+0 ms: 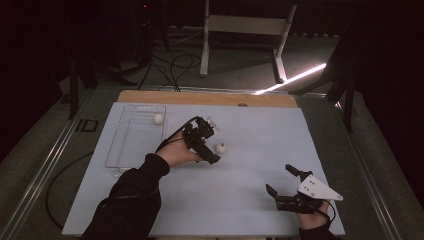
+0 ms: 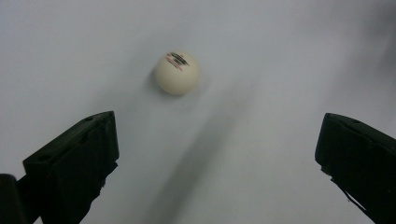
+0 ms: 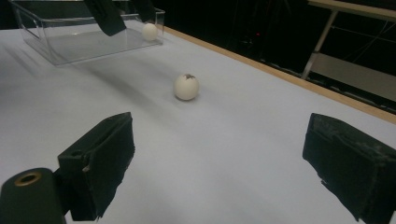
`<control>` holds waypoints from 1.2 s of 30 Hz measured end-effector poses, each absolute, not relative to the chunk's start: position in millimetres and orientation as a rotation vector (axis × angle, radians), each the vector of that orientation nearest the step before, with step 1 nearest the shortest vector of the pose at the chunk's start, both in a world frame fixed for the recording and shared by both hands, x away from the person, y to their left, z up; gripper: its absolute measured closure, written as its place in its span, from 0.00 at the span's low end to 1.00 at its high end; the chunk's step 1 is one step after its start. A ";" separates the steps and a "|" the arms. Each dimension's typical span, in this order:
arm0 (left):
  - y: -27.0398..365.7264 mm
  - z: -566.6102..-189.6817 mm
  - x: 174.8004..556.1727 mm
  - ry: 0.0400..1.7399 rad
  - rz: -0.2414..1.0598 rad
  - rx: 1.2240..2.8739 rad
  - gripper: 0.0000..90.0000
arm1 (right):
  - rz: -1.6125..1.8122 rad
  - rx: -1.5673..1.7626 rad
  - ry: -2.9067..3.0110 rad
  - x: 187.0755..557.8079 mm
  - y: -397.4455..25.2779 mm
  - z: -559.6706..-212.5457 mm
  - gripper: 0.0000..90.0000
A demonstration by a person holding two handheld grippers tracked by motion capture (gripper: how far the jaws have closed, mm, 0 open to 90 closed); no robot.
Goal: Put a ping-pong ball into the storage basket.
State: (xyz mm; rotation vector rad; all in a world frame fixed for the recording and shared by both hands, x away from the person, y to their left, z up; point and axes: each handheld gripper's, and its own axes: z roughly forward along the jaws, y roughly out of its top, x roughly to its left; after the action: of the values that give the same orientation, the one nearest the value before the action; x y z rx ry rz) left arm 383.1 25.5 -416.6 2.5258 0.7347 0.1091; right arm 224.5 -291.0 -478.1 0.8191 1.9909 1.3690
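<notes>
Two white balls are here: one ball [image 1: 219, 147] lies on the worktop [image 1: 250, 150] just ahead of the left hand-held gripper [image 1: 212, 145], whose jaws stand wide open and empty above it; the second ball [image 1: 158, 118] sits inside the single clear tray [image 1: 125, 150] beyond. The right hand-held gripper [image 1: 282, 181], also wide open and empty, is held low, well apart.

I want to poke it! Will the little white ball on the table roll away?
Probably. The ball is round and sits loose on the smooth table, so a nudge would likely send it rolling. It looks light, like a ping-pong ball.
</notes>
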 end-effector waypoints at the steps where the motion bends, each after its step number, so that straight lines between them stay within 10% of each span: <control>1: 23.8 -416.7 383.1 0.743 0.127 2.523 0.01 | 1.369 0.819 1.990 224.4 -290.8 -478.1 0.10; 36: -3.9 -428.8 392.5 0.974 0.258 2.331 0.02 | 1.373 0.821 1.990 224.4 -291.3 -478.2 0.10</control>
State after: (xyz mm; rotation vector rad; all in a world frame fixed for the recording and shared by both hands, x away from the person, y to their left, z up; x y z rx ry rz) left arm 392.5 -3.9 -428.8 2.3307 0.9739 0.2580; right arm 224.4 -291.3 -478.2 0.8209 1.9896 1.3729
